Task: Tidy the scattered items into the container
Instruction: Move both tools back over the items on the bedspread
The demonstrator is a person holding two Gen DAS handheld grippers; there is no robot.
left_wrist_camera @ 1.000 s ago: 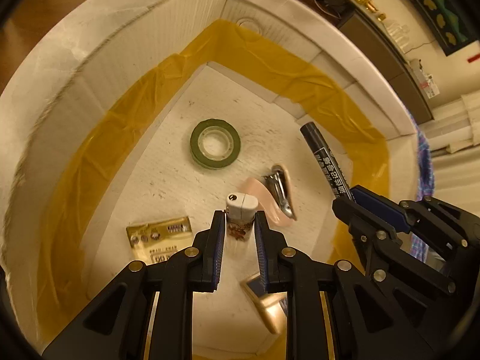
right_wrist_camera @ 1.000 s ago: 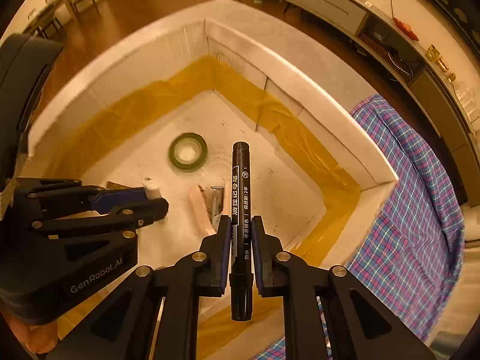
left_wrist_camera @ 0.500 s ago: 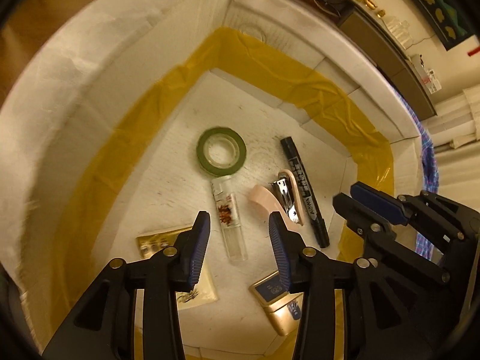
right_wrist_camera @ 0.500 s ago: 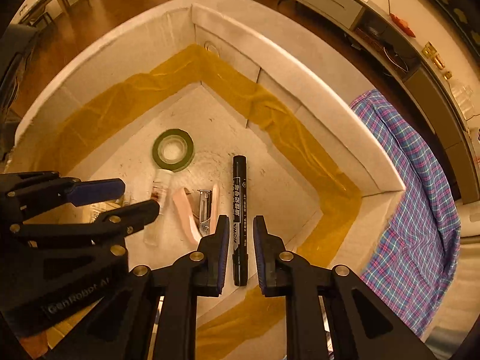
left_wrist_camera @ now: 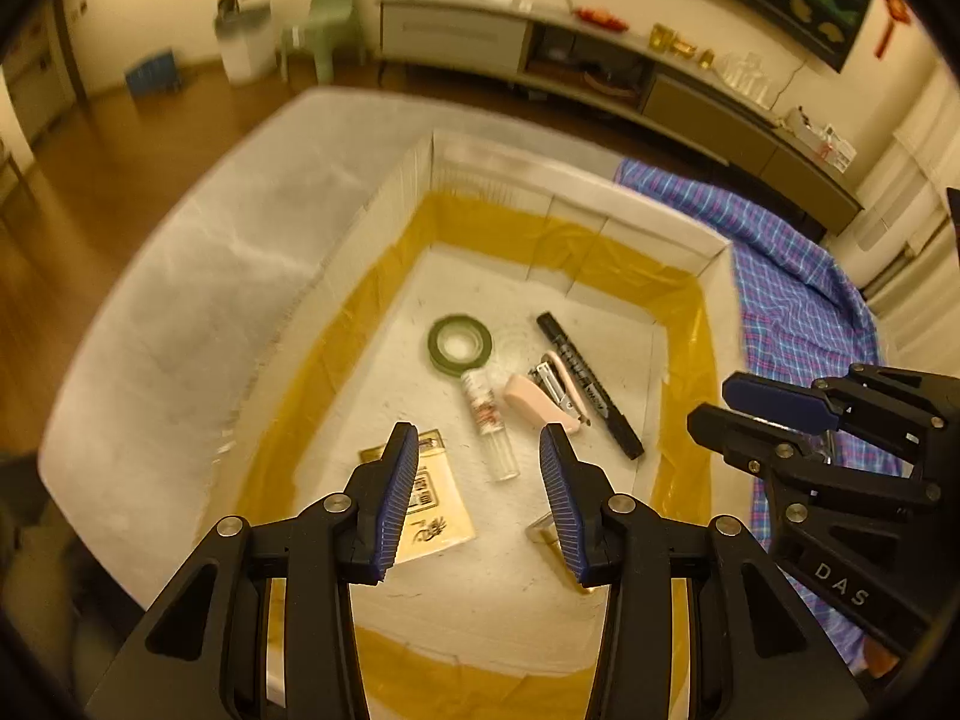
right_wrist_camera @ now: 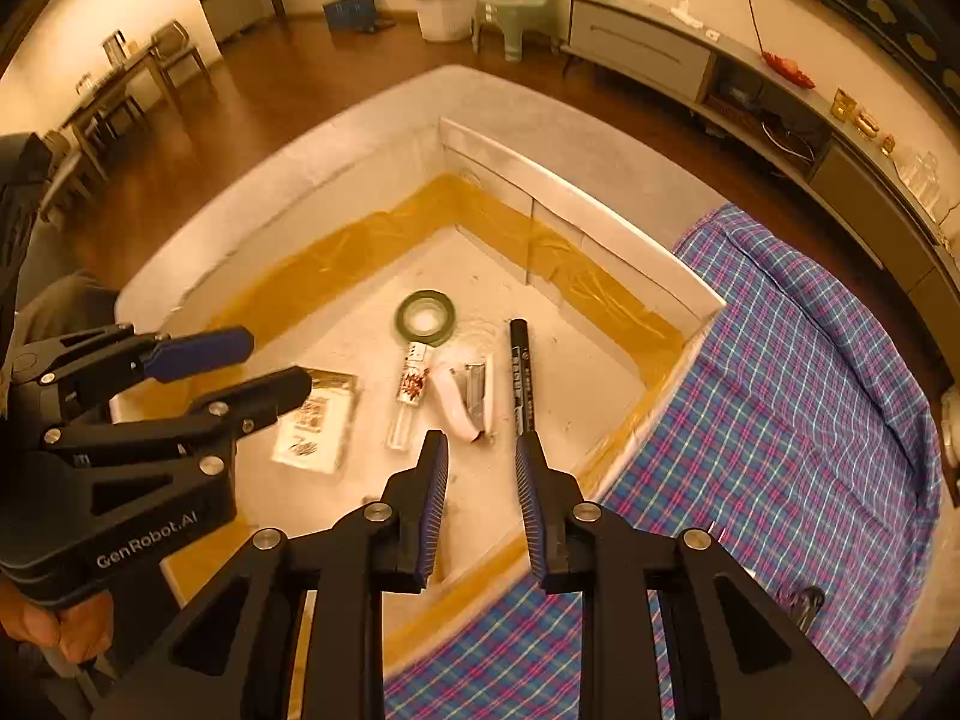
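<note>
Glass vial [left_wrist_camera: 491,420] loose beneath parted left gripper [left_wrist_camera: 479,450]

A blue and pink checked cloth [right_wrist_camera: 798,396] lay spread beside the work area. Behind it a long low cabinet [right_wrist_camera: 654,54] ran along the wall, with small gold ornaments [right_wrist_camera: 858,117] and a red object [right_wrist_camera: 786,67] on top. On the wooden floor [right_wrist_camera: 288,90] stood a pale green stool [right_wrist_camera: 519,6], a white bin [right_wrist_camera: 441,3] and a blue crate [right_wrist_camera: 354,11]. Chairs [right_wrist_camera: 174,54] stood far left.
</note>
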